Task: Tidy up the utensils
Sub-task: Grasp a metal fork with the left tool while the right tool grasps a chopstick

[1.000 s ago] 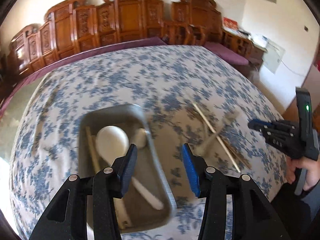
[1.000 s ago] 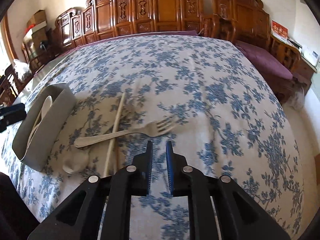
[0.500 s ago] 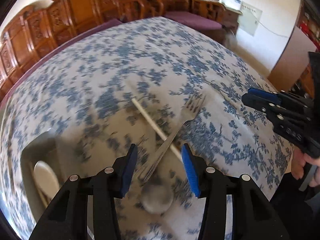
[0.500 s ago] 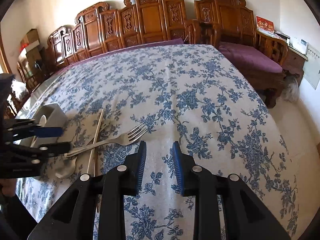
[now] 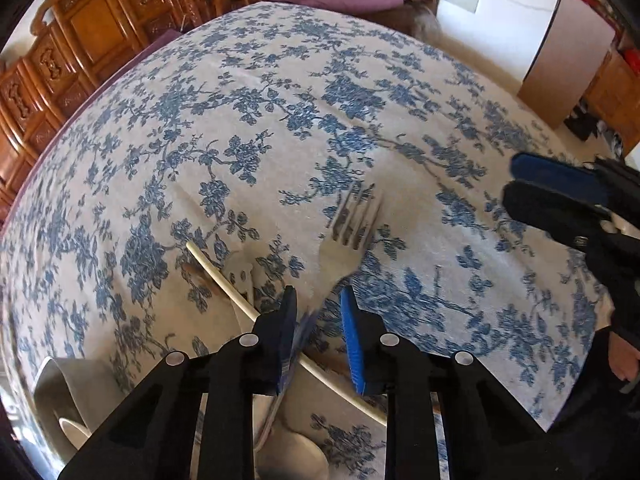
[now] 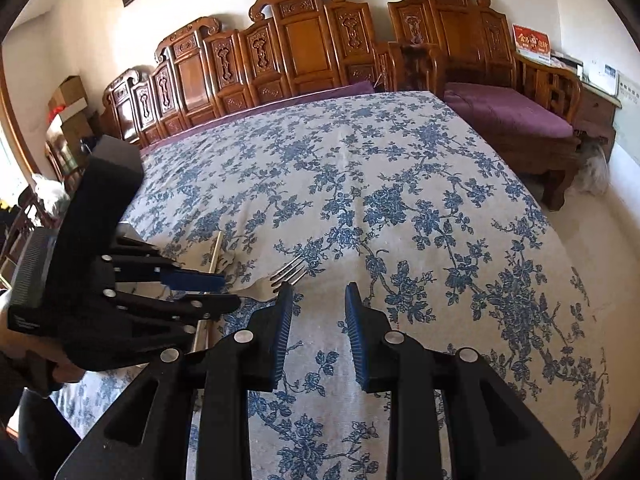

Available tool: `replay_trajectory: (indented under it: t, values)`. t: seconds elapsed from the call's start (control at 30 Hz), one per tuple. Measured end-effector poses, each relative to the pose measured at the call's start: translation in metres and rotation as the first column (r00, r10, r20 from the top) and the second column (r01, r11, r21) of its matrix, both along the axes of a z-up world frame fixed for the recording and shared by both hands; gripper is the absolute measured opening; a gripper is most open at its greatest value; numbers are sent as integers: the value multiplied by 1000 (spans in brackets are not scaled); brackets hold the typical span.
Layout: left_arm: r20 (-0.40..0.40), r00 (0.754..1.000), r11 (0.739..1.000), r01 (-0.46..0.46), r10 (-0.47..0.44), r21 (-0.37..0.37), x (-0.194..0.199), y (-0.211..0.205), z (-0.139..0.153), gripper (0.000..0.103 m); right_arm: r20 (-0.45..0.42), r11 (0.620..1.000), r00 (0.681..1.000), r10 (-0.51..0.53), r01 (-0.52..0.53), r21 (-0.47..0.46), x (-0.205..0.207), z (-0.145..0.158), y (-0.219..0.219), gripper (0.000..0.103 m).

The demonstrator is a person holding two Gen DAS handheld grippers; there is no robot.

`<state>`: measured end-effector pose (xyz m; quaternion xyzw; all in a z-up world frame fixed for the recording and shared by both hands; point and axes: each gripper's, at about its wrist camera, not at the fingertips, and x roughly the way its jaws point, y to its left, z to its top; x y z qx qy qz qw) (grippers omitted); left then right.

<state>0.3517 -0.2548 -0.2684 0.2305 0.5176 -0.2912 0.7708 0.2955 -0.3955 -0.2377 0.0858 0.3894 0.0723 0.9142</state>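
the left gripper (image 5: 318, 304) points steeply down over the fork (image 5: 352, 232), its jaws straddling the handle just behind the tines; they have just been closing, with the handle between them. a gap shows between the right-hand pad and the handle, so i judge the fork not yet clamped, though blur at the left pad makes contact hard to rule out. the fork lies on the floral tablecloth (image 5: 360, 80), tines pointing away from the gripper. just left of the jaws a pale chopstick (image 5: 224, 280) runs diagonally under them, and a spoon (image 5: 292, 456) lies below, close in toward the gripper's body. far down to the left sits the grey tray (image 5: 72, 380) with a white spoon (image 5: 74, 432) in it. the right gripper (image 6: 318, 308) hangs parted and empty over bare cloth, the fork's tines just to the left of its left finger. as for progress: the tray holds at least the white spoon, so some sorting looks done; the fork, the chopstick and the spoon still lie loose on the cloth. the fork seems the item in hand, and it has yet to be gripped, lifted and carried back to the tray.
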Motion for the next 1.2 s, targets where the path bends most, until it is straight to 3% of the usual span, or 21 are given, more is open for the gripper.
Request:
replay_trajectory:
  t: [0.27, 0.47, 0.8, 1.2]
  values:
    - [-19, 1000, 1000, 4, -4, 22, 8, 2, -9, 21, 3, 1000, 1000, -5, 5, 26, 1, 1, -2, 29]
    - [-19, 1000, 1000, 25, -25, 18, 2, -2, -10, 6, 3, 1000, 1000, -4, 4, 31, 2, 1, -2, 29]
    - [-10, 997, 991, -71, 71, -116, -11, 22, 14, 6, -16, 998, 1000, -9, 10, 68, 5, -3, 3, 29]
    - [97, 979, 959, -154, 181, -237, -33, 75, 73, 6, -60, 996, 995, 78, -75, 48, 19, -13, 45, 29]
